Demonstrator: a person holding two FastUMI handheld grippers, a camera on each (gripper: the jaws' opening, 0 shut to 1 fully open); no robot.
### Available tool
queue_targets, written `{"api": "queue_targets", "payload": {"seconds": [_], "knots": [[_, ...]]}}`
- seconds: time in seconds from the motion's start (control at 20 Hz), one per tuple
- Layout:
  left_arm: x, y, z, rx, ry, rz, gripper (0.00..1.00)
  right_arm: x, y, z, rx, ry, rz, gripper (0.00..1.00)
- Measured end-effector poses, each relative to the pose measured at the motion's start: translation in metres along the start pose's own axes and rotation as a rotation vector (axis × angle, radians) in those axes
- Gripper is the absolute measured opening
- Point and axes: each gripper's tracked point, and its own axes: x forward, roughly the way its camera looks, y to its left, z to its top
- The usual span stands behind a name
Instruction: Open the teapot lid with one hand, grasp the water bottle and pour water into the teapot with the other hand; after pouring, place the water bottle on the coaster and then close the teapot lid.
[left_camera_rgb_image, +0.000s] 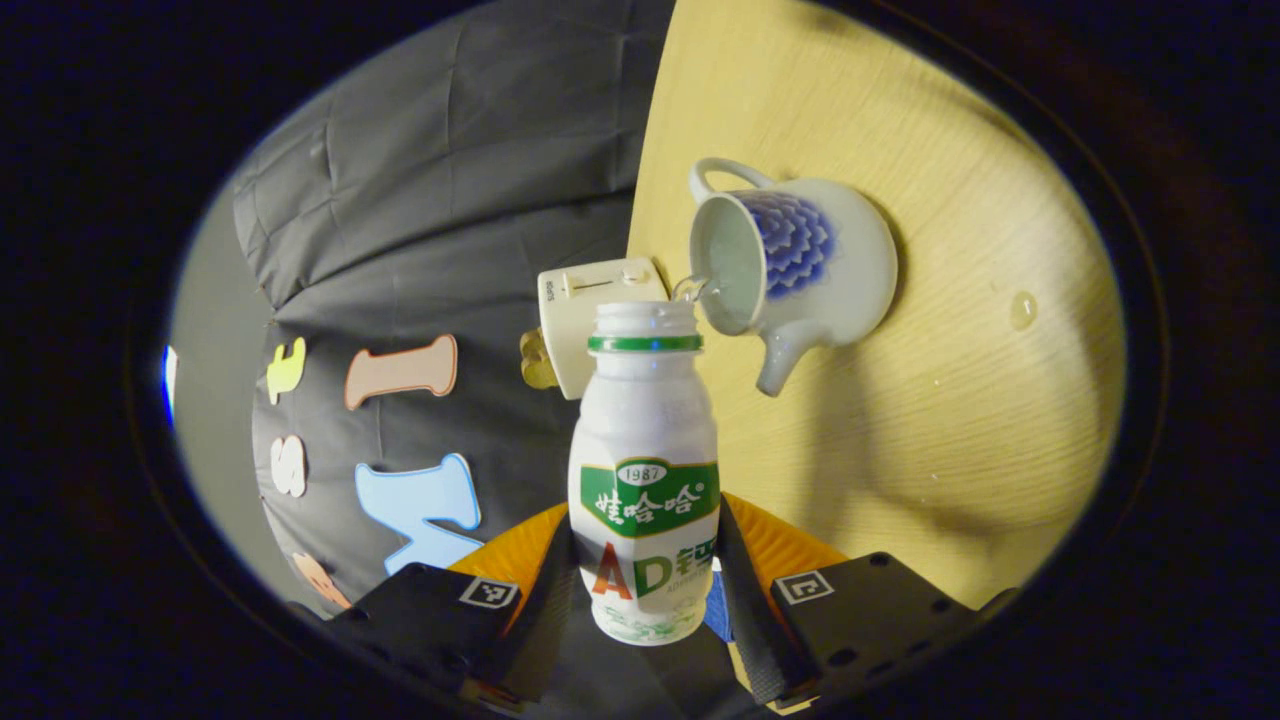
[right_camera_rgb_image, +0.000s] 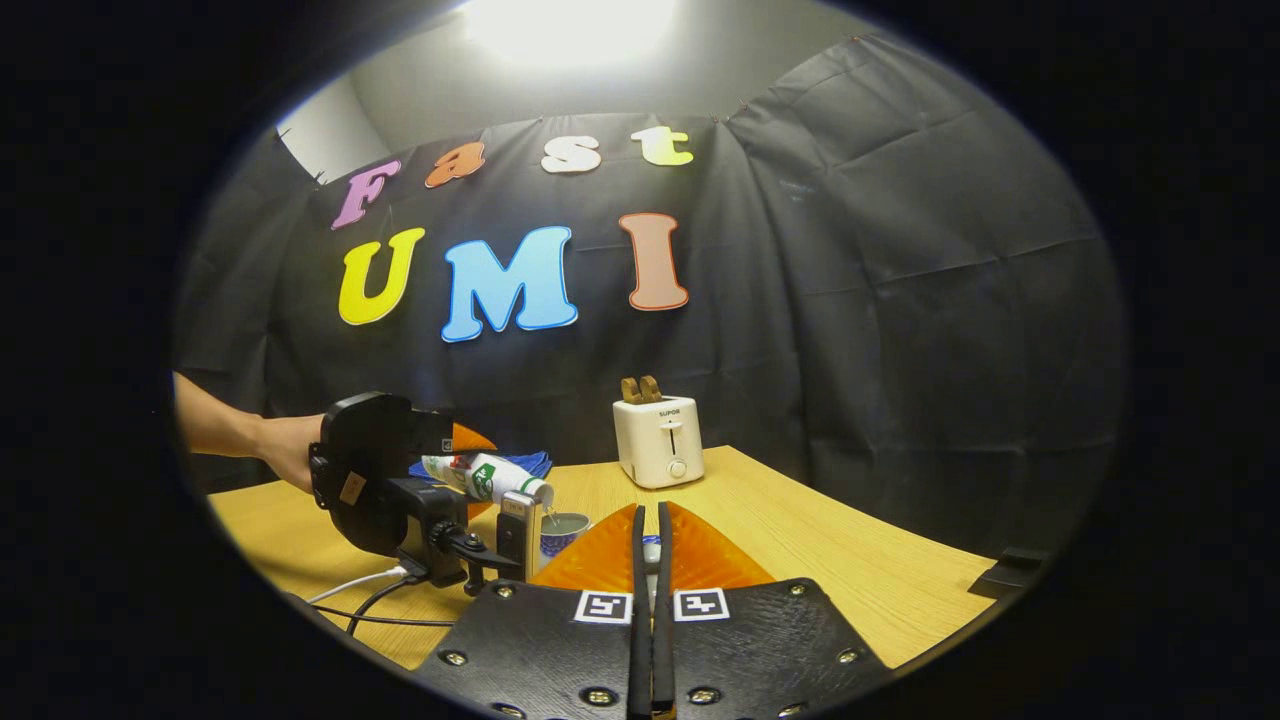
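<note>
Dim booth, overhead glare, fisheye-warped edges.

A white plastic water bottle (left_camera_rgb_image: 645, 470) with a green label and green neck ring is tipped, uncapped mouth over the open teapot (left_camera_rgb_image: 800, 265). The lidless white teapot, patterned with blue petals, is seen on the wooden table.

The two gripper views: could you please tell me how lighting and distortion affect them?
Left gripper view: the white ceramic teapot casts a long soft shadow on the pale wooden table. Right gripper view: an overhead lamp blows out in glare; fisheye bends the table edge.
</note>
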Motion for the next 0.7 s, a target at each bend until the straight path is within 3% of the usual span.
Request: {"api": "queue_targets", "payload": {"seconds": [0.3,0.4,0.45,0.7], "knots": [[-0.0010,0.0017,0.0017,0.053,-0.006,0.022,0.83,-0.0026,-0.0055,-0.0012,0.012,0.002,-0.013,0.01],[-0.0016,0.0015,0.0014,0.068,-0.001,0.021,0.78,-0.0030,-0.0048,0.0006,0.014,-0.003,-0.010,0.01],[-0.0016,0.0019,0.0021,0.072,0.000,0.021,0.83,-0.0032,-0.0051,0.0013,0.014,-0.003,-0.011,0.01],[-0.0050,0.0002,0.0047,0.122,-0.002,0.021,0.83,-0.0045,-0.0060,0.0001,0.013,-0.003,-0.011,0.01]]}}
